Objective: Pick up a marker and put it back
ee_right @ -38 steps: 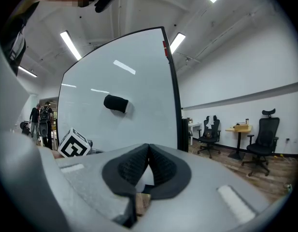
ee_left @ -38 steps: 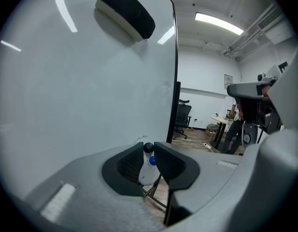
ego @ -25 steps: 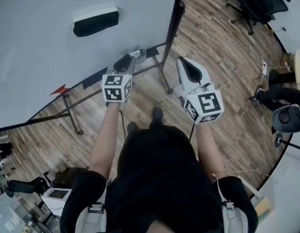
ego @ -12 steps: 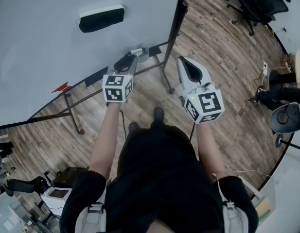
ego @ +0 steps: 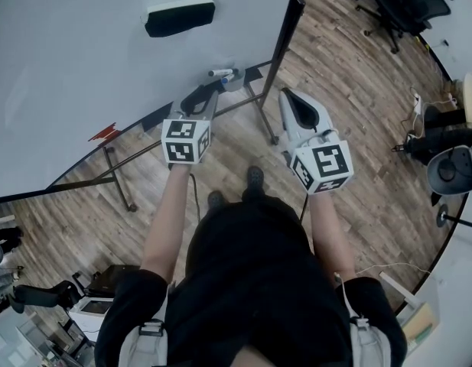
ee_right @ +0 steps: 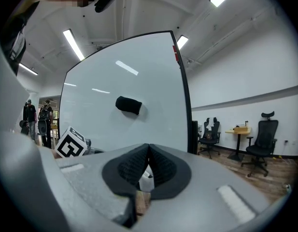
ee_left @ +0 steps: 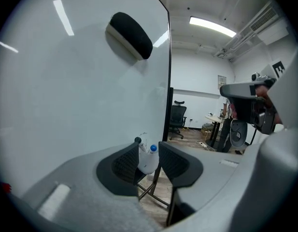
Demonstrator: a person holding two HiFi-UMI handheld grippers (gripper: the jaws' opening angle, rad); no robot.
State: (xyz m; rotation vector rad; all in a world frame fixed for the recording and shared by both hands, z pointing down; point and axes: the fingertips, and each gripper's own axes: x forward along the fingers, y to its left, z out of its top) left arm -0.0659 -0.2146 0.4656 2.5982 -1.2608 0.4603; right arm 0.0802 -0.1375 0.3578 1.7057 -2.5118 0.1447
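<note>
A small white cup point(ego: 229, 79) on the whiteboard point(ego: 90, 67) holds two markers point(ego: 217, 73). In the left gripper view their black cap point(ee_left: 137, 140) and blue cap point(ee_left: 153, 149) stick out of the cup point(ee_left: 148, 163). My left gripper point(ego: 207, 92) sits just short of the cup. Its jaws stand apart and are closing a little, with nothing between the pads; the cup shows through the gap point(ee_left: 149, 152). My right gripper point(ego: 288, 99) hangs to the right of the board's edge, shut and empty point(ee_right: 149, 152).
A black eraser point(ego: 180, 17) sticks to the board above the cup. The board's metal stand legs point(ego: 260, 121) cross the wooden floor below. Office chairs point(ego: 408, 6) stand at the far right. Two people point(ee_right: 36, 117) stand far off behind the board.
My left gripper has drawn back from the cup, its jaws wider apart than before, leaving the marker in the cup. The right gripper has stayed put.
</note>
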